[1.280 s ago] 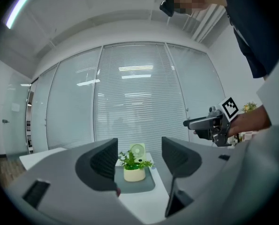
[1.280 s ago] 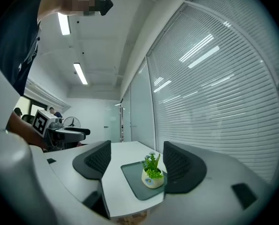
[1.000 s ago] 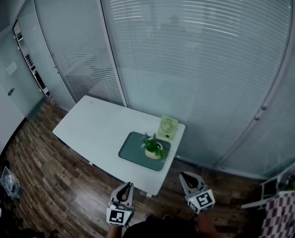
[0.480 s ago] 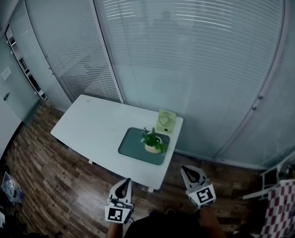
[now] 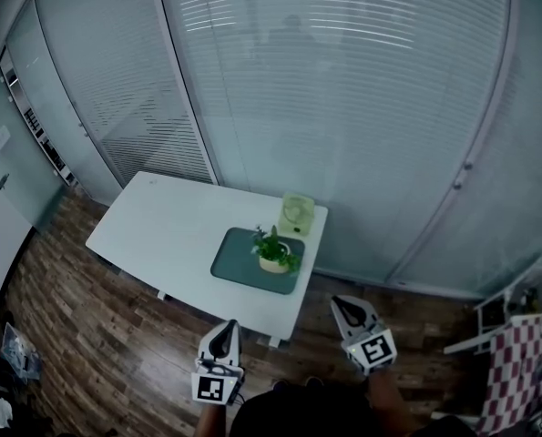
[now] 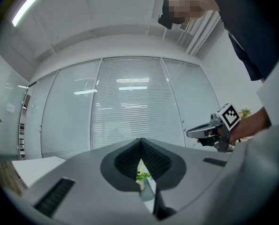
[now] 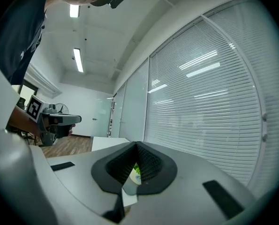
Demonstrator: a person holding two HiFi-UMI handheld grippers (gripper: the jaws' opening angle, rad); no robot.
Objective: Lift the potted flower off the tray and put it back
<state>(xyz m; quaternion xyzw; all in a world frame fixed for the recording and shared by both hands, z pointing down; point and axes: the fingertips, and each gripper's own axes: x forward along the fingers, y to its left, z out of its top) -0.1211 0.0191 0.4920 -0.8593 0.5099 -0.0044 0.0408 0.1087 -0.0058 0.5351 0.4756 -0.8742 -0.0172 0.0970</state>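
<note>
1. Currently the left tongs (image 5: 230,327) and right tongs (image 5: 337,301) are both closed with nothing between the jaws. They are held over the floor, short of the worktop (image 5: 157,221).
2. The pot (image 5: 272,260) stands upright on the tray (image 5: 232,262), not yet lifted.
3. Key relation: the pot lies ahead of both tongs and between their lines, well apart from each. Each gripper view shows it through the jaw slit. Neither hand is clearly nearer.
4. The pot's long axis is vertical and leaves overhang its rim, so a side grip on the wall looks likely.
5. Edges: the tray sits toward the worktop's right end, near the front edge. A pale green item (image 5: 296,214) stands just behind the tray.
6. Open room: bare worktop lies left of the tray, and the approach from the front is unobstructed.
</note>
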